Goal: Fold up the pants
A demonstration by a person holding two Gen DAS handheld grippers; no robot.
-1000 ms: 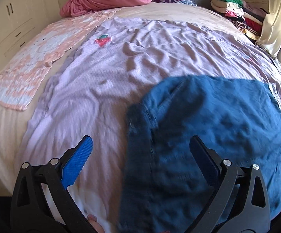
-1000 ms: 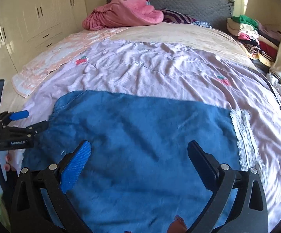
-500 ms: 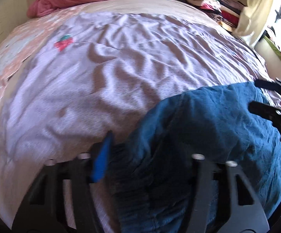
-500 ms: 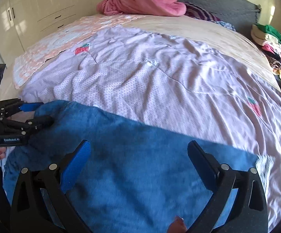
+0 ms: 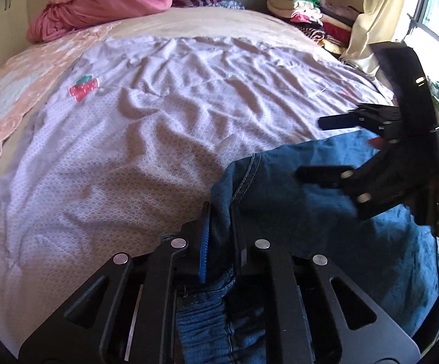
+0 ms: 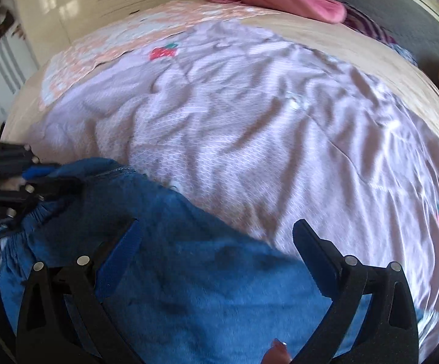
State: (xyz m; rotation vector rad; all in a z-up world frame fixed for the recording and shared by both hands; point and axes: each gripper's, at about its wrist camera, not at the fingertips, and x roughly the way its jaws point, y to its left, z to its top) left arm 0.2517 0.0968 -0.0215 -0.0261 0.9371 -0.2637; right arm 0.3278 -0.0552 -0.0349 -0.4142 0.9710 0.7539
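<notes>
One bed [image 5: 207,27] w/ a wrinkled lilac sheet [image 5: 146,139] fills both views; one pair of blue denim pants [image 5: 316,230] lies at the lower right of the left wrist view and the lower left to centre of the right wrist view, bunched at the gathered waistband w/ pale seam stitching. Two grippers: the left hand-held gripper [image 5: 221,233], bottom centre, is pressed together, pinching the pants' edge. The right hand-held gripper [image 6: 216,236] is spread wide over the pants, nothing pinched.
</notes>
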